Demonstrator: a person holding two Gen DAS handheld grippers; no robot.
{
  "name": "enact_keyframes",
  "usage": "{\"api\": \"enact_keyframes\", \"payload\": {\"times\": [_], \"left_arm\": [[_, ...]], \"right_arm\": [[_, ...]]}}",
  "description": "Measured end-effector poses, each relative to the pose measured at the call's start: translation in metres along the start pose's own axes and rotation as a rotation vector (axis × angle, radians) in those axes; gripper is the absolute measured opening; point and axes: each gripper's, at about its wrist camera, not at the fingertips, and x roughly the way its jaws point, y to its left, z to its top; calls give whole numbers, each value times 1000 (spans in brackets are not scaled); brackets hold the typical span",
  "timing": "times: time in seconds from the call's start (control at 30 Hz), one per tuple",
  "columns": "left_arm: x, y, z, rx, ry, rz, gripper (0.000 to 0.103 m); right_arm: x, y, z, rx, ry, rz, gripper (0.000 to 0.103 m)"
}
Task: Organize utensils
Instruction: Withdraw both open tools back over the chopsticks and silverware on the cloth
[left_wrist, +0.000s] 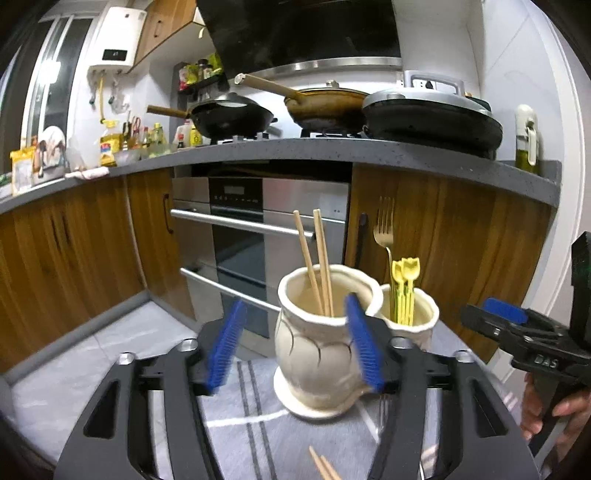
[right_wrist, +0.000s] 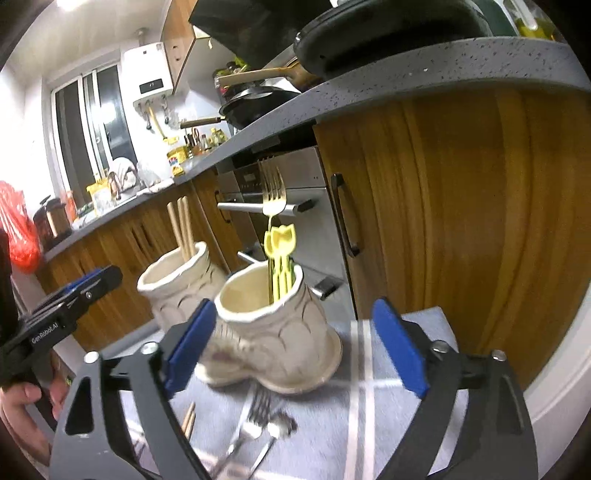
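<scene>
With both sets of jaws standing wide and nothing between the pads, the risk now is collision, not a dropped item. The left gripper (left_wrist: 291, 347) has its right blue pad just in front of the rim of the cream ceramic pot with carved lines (left_wrist: 317, 343); a careless sweep would tip it, and it is top-heavy with the two long wooden chopsticks (left_wrist: 316, 262) sticking well out. The right gripper (right_wrist: 299, 347) straddles the second, smaller cream ceramic pot (right_wrist: 273, 332), left pad close to its wall (contact or not, I can't tell through the blur). Same tipping risk there.

Contents:
- Larger pot: the two chopsticks only, leaning on the inner wall.
- Smaller pot: a gold metal fork (right_wrist: 274, 195), tines up, plus several yellow plastic tulip-topped picks (right_wrist: 282, 258).

The pots stand just beside each other on the grey striped cloth (left_wrist: 255, 417), so knocking one likely takes the other.

Still loose on the cloth near the camera: another wooden chopstick pair (left_wrist: 325, 467), a silver fork (right_wrist: 255, 410) and a silver spoon (right_wrist: 277, 430), overlapping. Picking one from that pile could drag its neighbour; my read is sorting is partly done.
</scene>
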Motion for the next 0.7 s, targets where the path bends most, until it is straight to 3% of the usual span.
{"api": "enact_keyframes", "payload": {"times": [0.07,0.3,0.7], "left_arm": [[-10,0,-2,-8,-15,11,82],[-38,1,-13,-25,16,38,90],[-65,-13,-36,1,94,52,92]], "right_arm": [[-10,1,-4,-9,2,3,98],[-39,10,-20,-107,-9,-37,98],[-77,17,-27,-176,-23,-42,98]]}}
